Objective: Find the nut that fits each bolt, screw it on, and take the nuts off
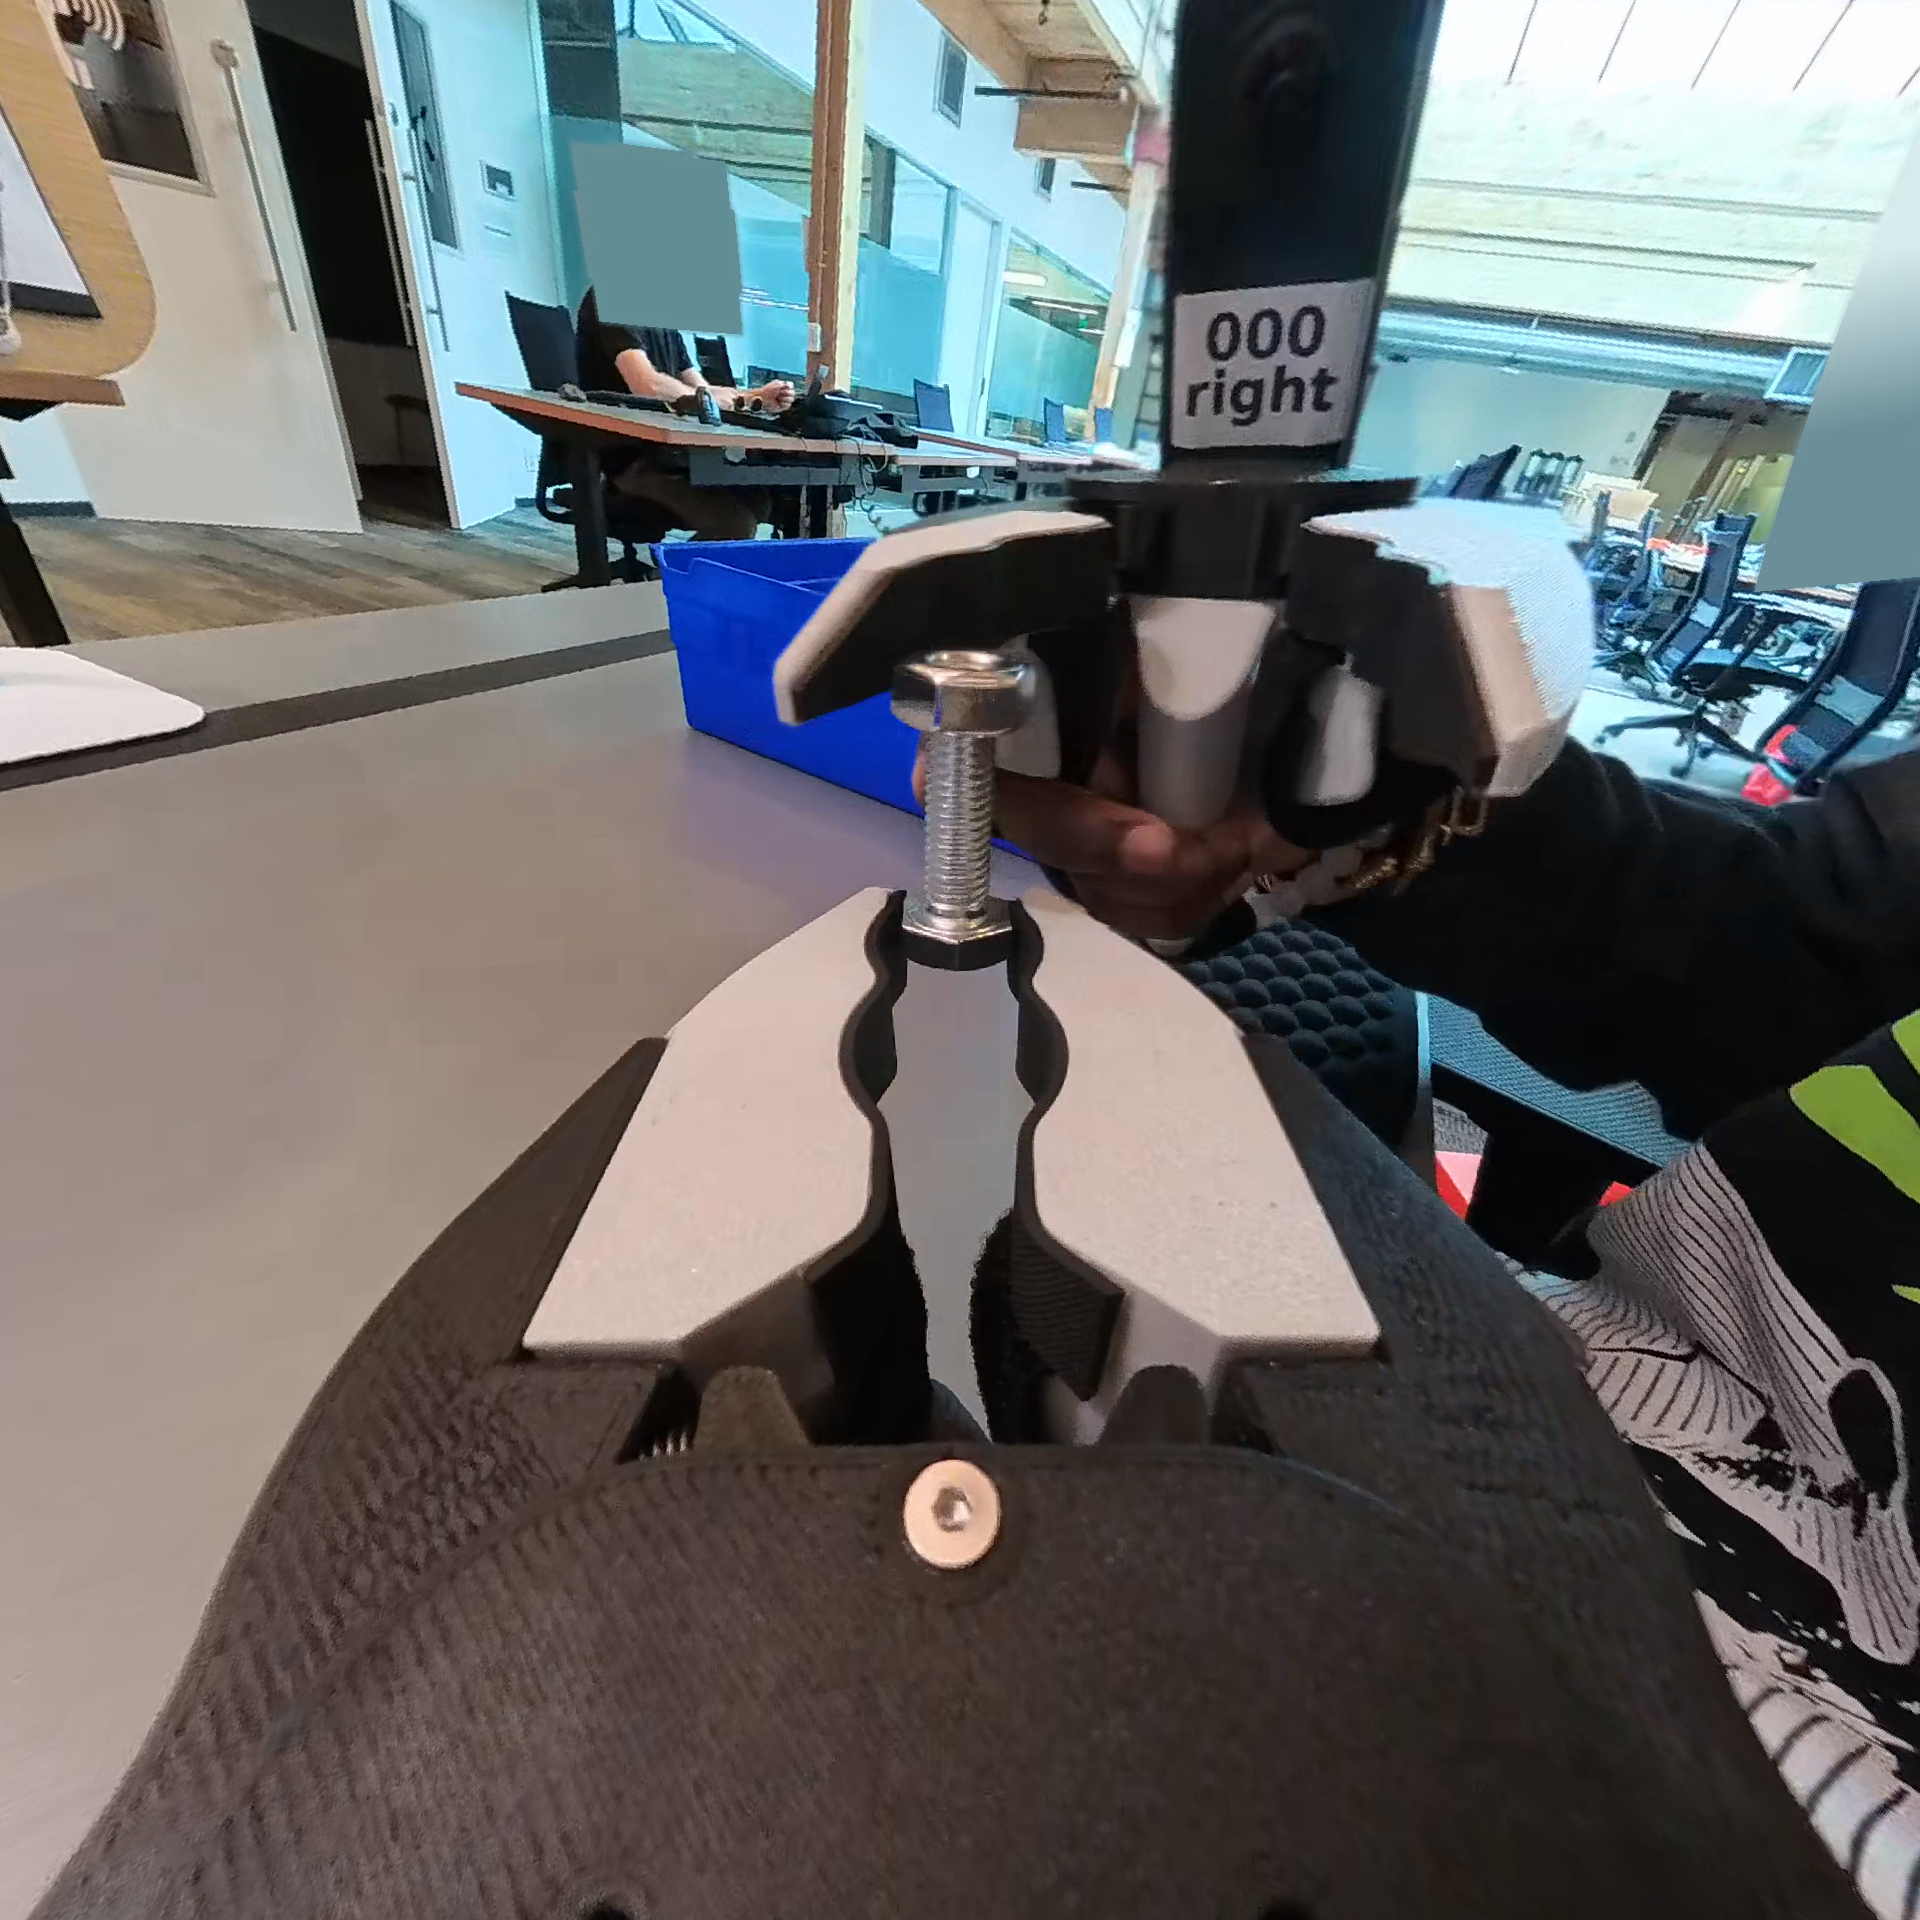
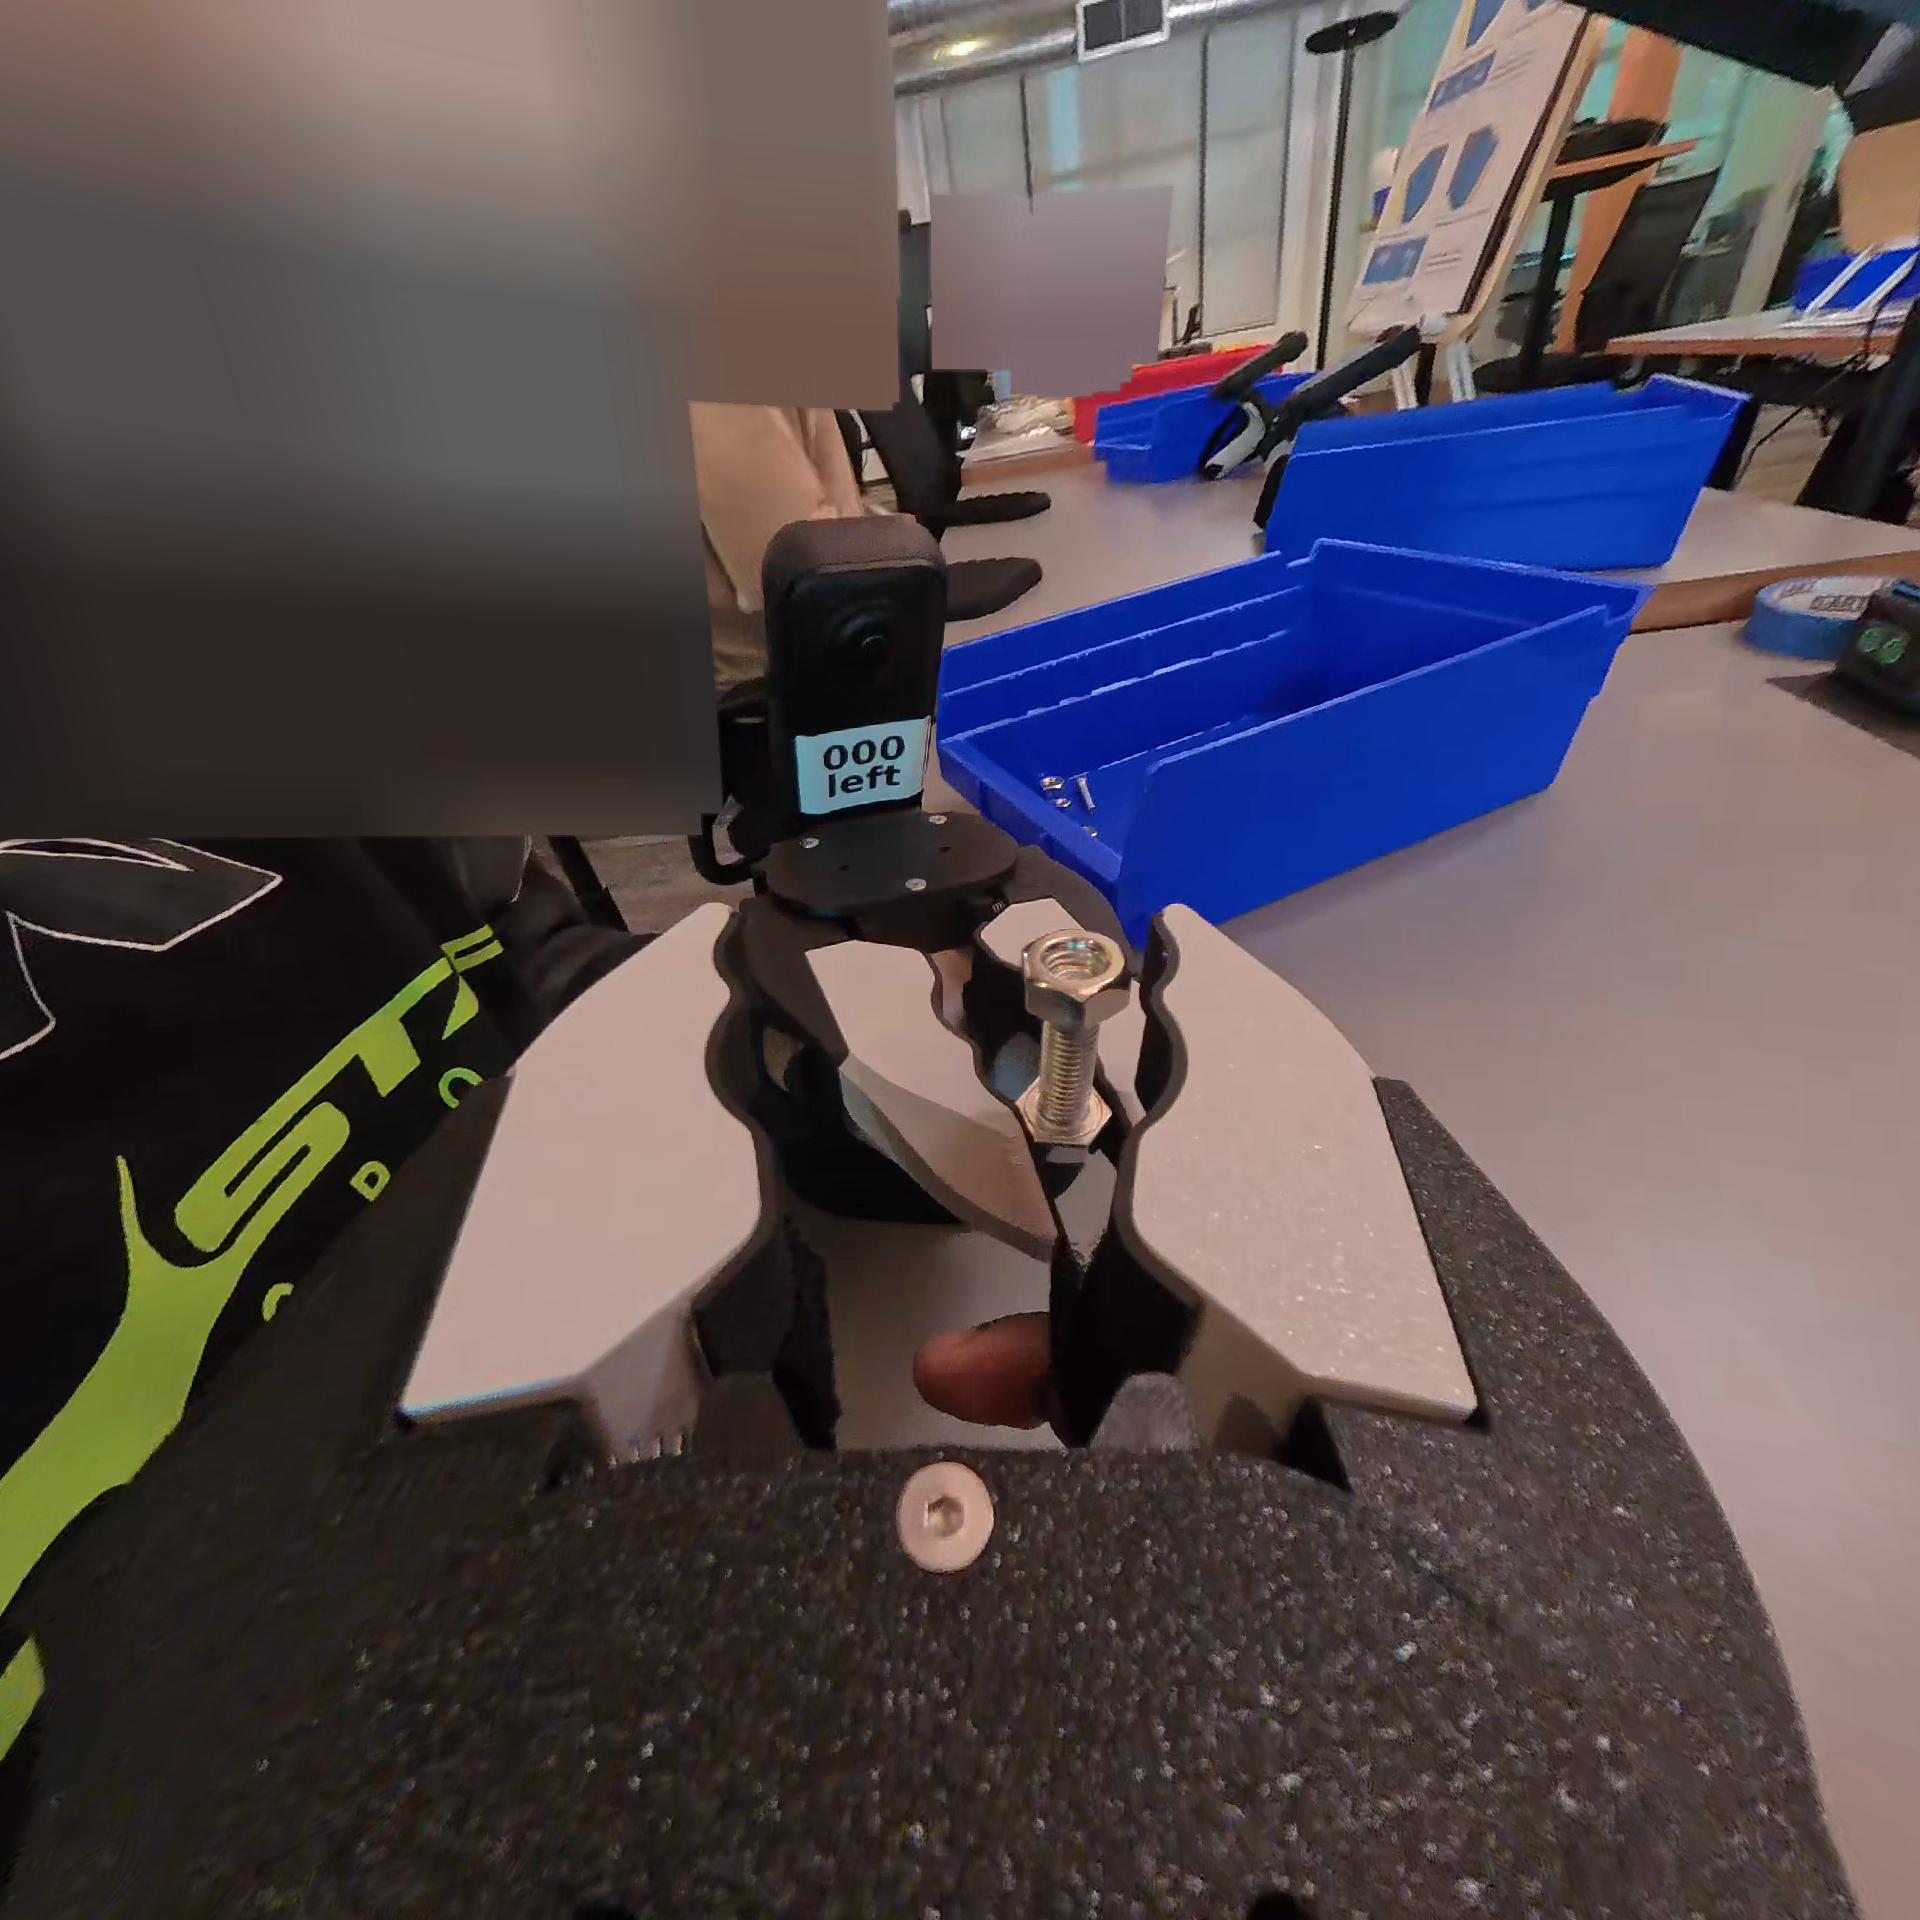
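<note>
The left gripper (image 1: 954, 940) is closed narrowly on the hexagonal head of a silver bolt (image 1: 958, 821), with both black-edged fingertips pressed against the head's flats. The bolt stands upright above the grey table (image 1: 364, 935), its threaded shank pointing up. A silver hex nut (image 1: 961, 691) sits at the very top of the thread, its bore open to view from above in the right wrist view. The right gripper (image 2: 935, 997) is spread wide around the top of the bolt: its fingers stand on either side of the nut without pressing on it, the right-hand finger (image 2: 1236, 1039) just beside the nut and the other well apart from it, so it has hold of nothing. In the left wrist view the right gripper comes in from above and to the right, with a hand (image 1: 1153, 842) below it. A blue bin (image 2: 1351, 727) lies on the table beyond the grippers, holding a few small nuts and bolts (image 2: 1070, 795) near its front corner. A roll of blue tape (image 2: 1803, 615) rests farther to the right.
</note>
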Action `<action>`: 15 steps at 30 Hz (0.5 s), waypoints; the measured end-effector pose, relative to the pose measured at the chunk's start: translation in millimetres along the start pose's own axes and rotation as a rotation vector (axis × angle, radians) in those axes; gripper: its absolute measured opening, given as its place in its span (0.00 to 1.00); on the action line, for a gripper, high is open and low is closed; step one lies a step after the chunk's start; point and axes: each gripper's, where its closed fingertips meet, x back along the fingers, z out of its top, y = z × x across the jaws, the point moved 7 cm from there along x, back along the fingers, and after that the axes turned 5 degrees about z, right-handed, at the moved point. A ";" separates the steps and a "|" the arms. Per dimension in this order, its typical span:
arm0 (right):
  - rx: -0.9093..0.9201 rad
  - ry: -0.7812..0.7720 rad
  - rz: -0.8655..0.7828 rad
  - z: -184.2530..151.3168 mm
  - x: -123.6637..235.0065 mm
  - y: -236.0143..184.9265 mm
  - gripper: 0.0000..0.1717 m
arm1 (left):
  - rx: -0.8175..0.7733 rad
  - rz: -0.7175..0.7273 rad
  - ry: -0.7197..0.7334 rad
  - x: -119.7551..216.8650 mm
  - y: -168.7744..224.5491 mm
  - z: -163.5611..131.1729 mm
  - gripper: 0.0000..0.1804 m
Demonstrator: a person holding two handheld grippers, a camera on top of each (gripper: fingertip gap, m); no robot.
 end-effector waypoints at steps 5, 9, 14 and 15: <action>0.025 0.012 -0.062 -4.5 5.2 -4.7 0.43 | 0.002 0.017 -0.008 -0.9 -1.4 -0.6 0.10; 0.024 0.025 -0.107 -7.8 10.6 -10.0 0.44 | 0.004 0.026 -0.010 -1.2 -2.0 -1.0 0.10; 0.062 0.060 -0.217 -6.1 17.0 -10.6 0.37 | 0.000 0.041 -0.015 -1.9 -2.4 -1.6 0.10; 0.075 0.085 -0.239 -3.3 17.2 -10.3 0.35 | 0.003 0.042 -0.014 -1.8 -2.6 -1.5 0.10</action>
